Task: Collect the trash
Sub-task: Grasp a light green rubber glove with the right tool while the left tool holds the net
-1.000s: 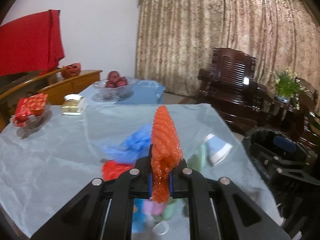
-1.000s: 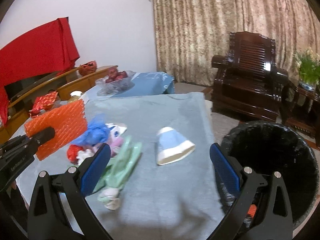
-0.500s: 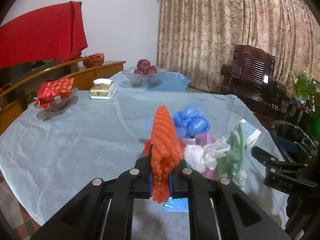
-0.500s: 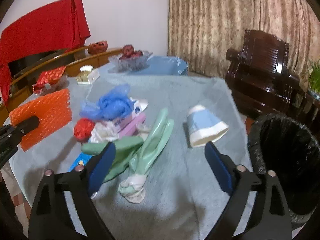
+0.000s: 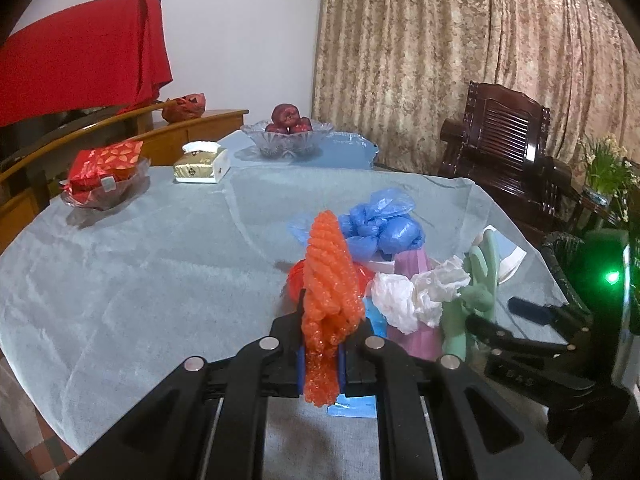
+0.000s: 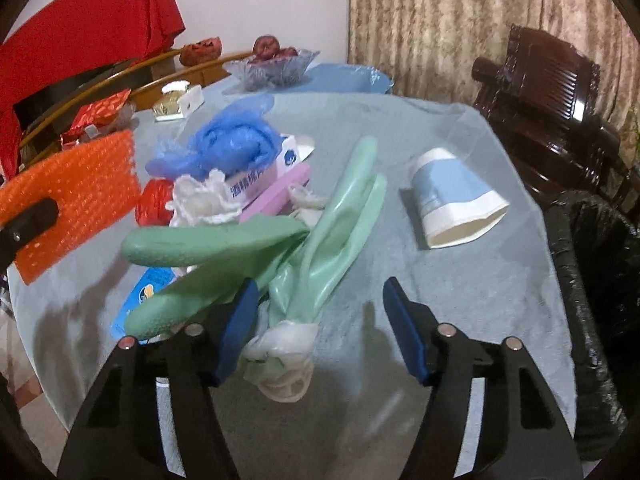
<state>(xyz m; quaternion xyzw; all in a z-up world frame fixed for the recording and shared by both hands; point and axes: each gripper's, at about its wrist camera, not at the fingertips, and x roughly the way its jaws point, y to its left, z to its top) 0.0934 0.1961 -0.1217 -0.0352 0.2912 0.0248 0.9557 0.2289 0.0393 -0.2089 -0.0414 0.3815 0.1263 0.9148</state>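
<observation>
My left gripper [image 5: 322,354] is shut on an orange foam net sleeve [image 5: 330,284], held above the table's near edge; the same orange sleeve [image 6: 76,196] shows at the left of the right wrist view. My right gripper [image 6: 316,326] hangs low over the green rubber gloves [image 6: 320,236], its jaws closing, with the glove cuffs between the blue pads, which do not press on them. The trash pile holds a blue plastic bag [image 6: 232,140], white crumpled paper [image 6: 204,200], a pink and white box [image 6: 272,182] and a red net ball [image 6: 154,202]. A blue and white paper cup [image 6: 452,196] lies on its side to the right.
A black-lined trash bin [image 6: 596,280] stands off the table's right edge. At the back of the table [image 5: 140,260] stand a fruit bowl [image 5: 286,138], a tissue box [image 5: 200,162] and a red packet dish [image 5: 104,172]. A dark wooden armchair [image 5: 508,148] stands beyond.
The right gripper came down toward the green gloves while its jaws narrowed around the cuffs. The left gripper, still holding the orange sleeve, swung left at first, then stayed put.
</observation>
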